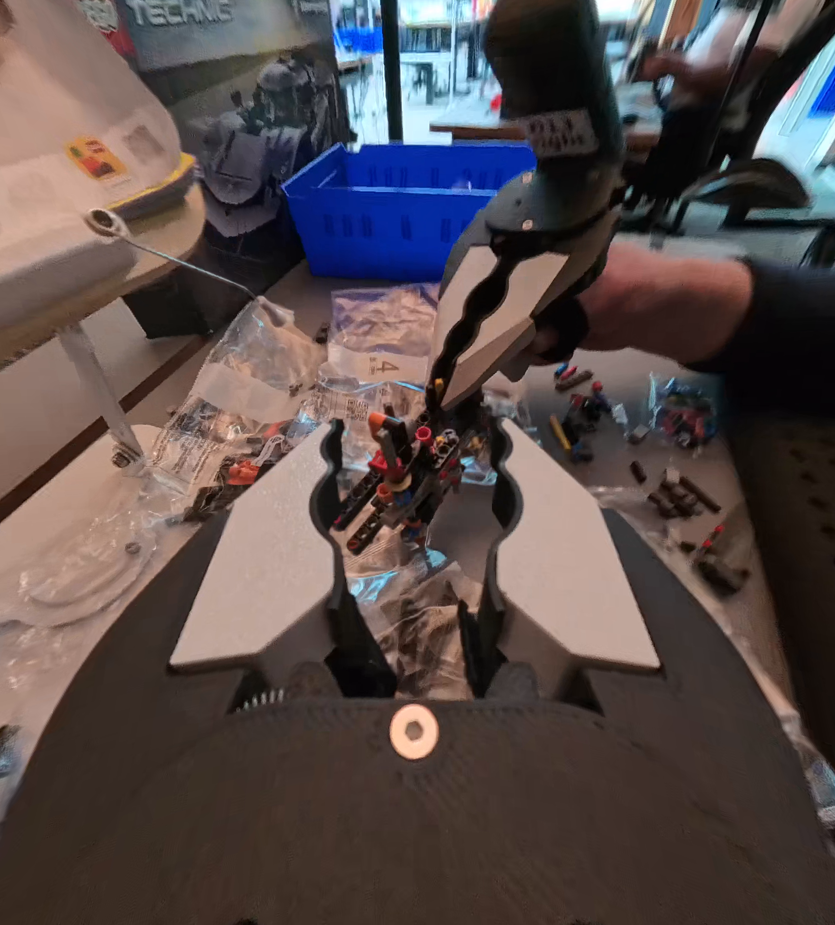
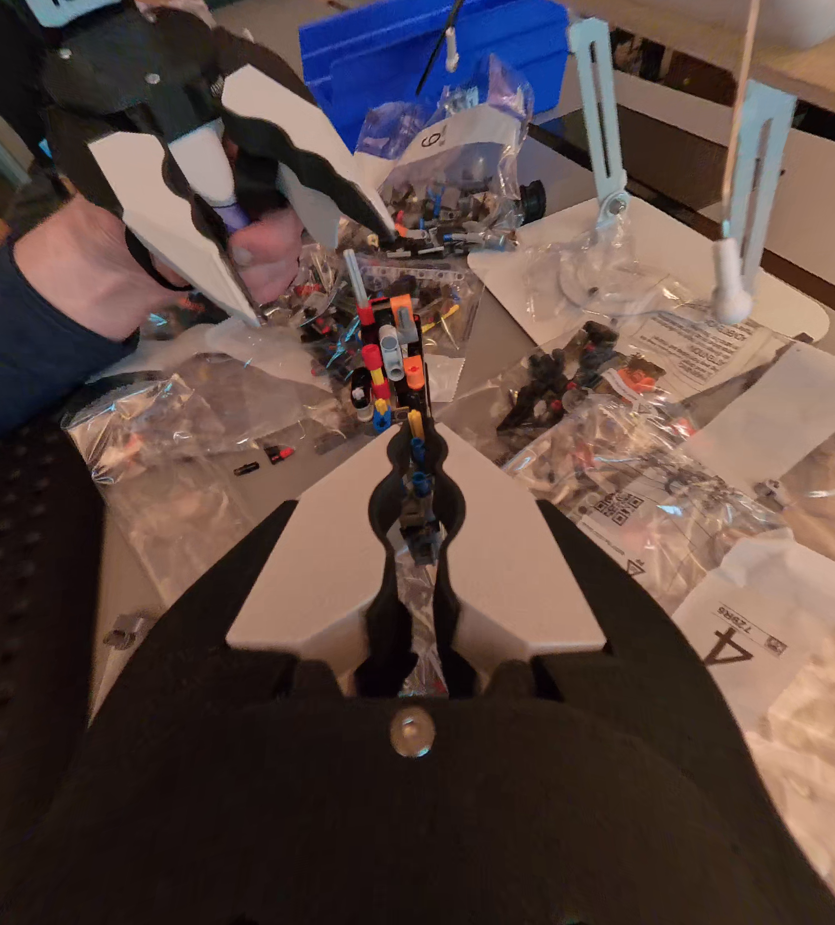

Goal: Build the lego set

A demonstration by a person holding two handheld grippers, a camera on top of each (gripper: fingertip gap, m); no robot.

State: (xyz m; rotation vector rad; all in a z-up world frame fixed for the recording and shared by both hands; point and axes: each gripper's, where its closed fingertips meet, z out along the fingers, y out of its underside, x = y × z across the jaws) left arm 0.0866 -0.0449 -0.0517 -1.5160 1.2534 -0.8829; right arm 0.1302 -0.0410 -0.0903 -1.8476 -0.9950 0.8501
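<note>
Now | right tongs (image 2: 416,430) pinching lego assembly (image 2: 389,358) | left tongs (image 1: 418,440) spread | left view only: loose bricks (image 1: 675,495)

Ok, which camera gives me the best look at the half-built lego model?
The right wrist view. The lego model stands just past the right gripper, which is shut on its near end, with the coloured pieces sharp. The left wrist view shows the model between the open left gripper's fingers, darker and slightly blurred.
</note>
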